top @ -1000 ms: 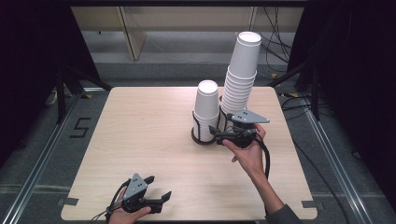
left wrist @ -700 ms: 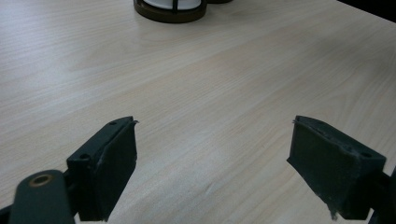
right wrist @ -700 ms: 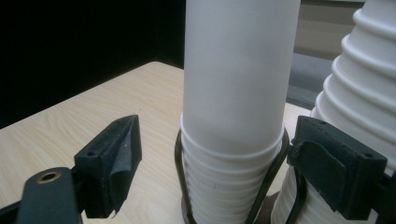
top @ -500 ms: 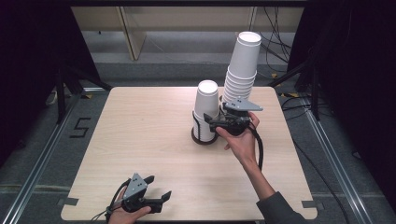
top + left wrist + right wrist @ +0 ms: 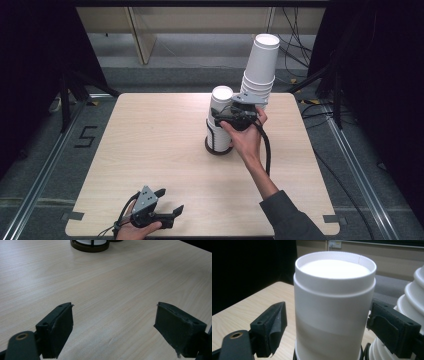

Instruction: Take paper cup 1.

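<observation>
the left gripper (image 5: 167, 212) sits at the near left edge of the pale wooden surface (image 5: 150, 145), held in a hand (image 5: 134, 231). its jaws stand apart with only bare wood between them, as the left gripper view shows; the dark ring of the cup holder (image 5: 90, 245) lies well ahead of them, far across the surface.

near the middle of the surface stands the short stack of cups (image 5: 221, 117), white paper cups set upside down, bottoms up, in a dark holder with upright bars and a round base (image 5: 218, 147). the top cup is plain white with a recessed flat bottom and a raised rim round it, seen close in the right gripper view (image 5: 334, 305).

the right gripper (image 5: 221, 120) is level with the upper part of that stack, held by the right hand (image 5: 246, 136). in the right gripper view its jaws stand wide, one on each side of the top cup, with a gap showing at the left pad (image 5: 273, 327); whether the right pad touches the cup i cannot tell.

just to the right and behind rises the tall stack of cups (image 5: 260, 67), also white and upside down, leaning a little to the right.
</observation>
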### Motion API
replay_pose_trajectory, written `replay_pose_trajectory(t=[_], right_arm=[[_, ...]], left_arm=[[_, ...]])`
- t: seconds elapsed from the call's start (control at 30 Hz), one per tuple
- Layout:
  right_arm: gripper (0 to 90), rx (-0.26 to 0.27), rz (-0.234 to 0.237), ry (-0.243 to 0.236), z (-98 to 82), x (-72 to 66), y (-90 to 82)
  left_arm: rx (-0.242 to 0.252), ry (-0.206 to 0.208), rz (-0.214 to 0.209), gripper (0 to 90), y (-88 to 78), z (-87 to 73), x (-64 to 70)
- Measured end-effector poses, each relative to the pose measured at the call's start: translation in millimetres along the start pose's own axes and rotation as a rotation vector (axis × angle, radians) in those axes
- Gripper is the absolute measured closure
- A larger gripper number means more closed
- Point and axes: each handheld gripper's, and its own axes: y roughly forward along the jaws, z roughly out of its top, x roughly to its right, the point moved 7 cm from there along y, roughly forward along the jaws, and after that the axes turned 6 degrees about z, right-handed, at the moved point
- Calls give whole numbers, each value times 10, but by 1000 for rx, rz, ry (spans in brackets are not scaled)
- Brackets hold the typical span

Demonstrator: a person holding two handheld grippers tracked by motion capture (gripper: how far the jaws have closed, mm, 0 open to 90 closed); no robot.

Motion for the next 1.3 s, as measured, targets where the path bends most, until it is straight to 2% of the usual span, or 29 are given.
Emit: replay_pose_trajectory(t=[0.03,0.13,0.17,0.27,0.3,0.37,0.47,0.67,0.83,0.9,1.2,1.3], right_arm=[[160,-5,2,-9,0,8,13],[157,-3,15,15,-3,-7,43],[157,-7,-2,2,-1,5,57],[157,-1,-5,-3,0,8,83],[158,-16,-3,28,-12,-4,101],[158,-20,-14,10,-11,16,108],[160,-19,-18,34,-17,17,144],[160,-12,-27,41,-12,30,222],[163,-23,-43,51,-22,18,245],[170,-27,-49,40,-20,21,251],[193,-29,-58,33,-11,35,245],[197,-21,-45,48,2,24,247]], left_arm=[[0,0,0,146,0,0,0],[7,0,-8,146,2,2,5],[0,3,-2,146,2,0,1],[5,4,-8,146,3,-1,6],[7,1,-9,146,3,1,5],[9,-2,-6,146,7,5,3],[7,3,-9,146,3,-1,7],[7,1,-10,146,2,3,7],[6,5,-10,146,1,1,9],[7,3,-9,146,4,4,8],[5,10,-11,146,2,-1,10],[3,6,-6,146,3,0,9]])
